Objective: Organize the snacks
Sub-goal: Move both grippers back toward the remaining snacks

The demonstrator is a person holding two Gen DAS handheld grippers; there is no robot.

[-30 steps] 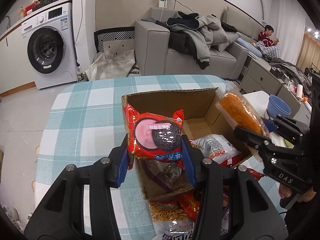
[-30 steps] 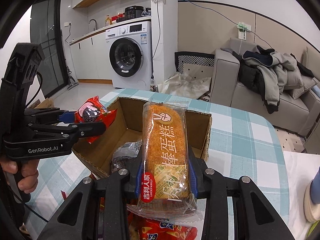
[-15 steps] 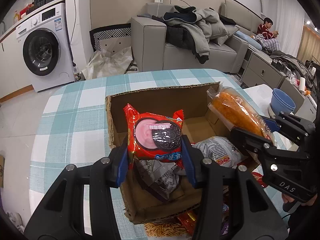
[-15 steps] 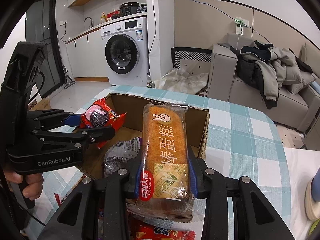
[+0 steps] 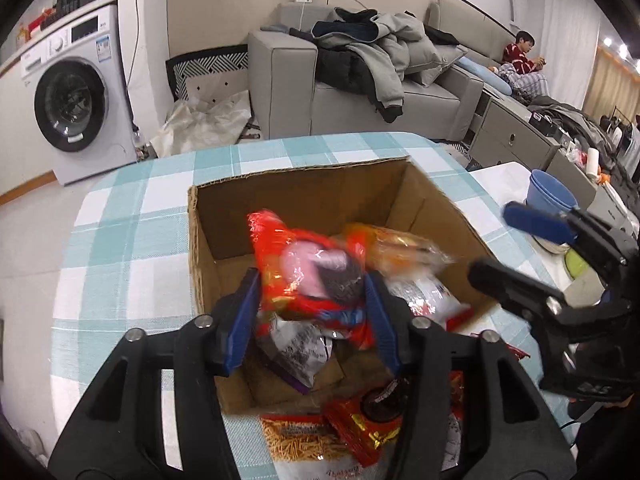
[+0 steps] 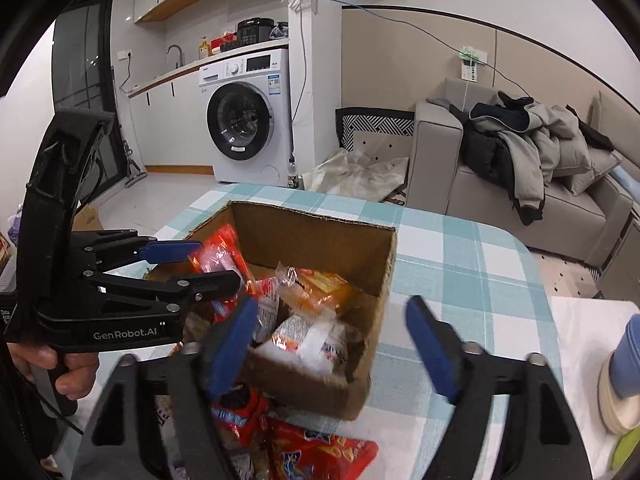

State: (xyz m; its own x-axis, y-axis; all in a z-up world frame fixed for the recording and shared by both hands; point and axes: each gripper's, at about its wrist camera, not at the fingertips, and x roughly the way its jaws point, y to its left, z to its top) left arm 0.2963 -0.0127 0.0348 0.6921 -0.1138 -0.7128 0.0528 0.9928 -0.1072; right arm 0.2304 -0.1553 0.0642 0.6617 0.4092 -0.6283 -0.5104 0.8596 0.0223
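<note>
Over the cardboard box (image 5: 304, 200), the left gripper (image 5: 312, 312) has just been loosening around a red cookie packet (image 5: 308, 276), which is blurred and possibly slipping; the right gripper (image 6: 332, 344) has just sprung wide, empty, its orange cake packet (image 6: 320, 286) lying inside the box. Both wrappers look light, crinkly and slick, the contents crushable; best pinched gently across the flat middle.

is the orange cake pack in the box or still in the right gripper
In the box. The cake pack lies inside the box; the right gripper has just been opening and stands empty.

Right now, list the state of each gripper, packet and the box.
right gripper: open, empty, jaws just opened
left gripper: just opened, red cookie packet between its jaws
orange cake packet: lying in box
cardboard box: open-topped, partly filled
</note>
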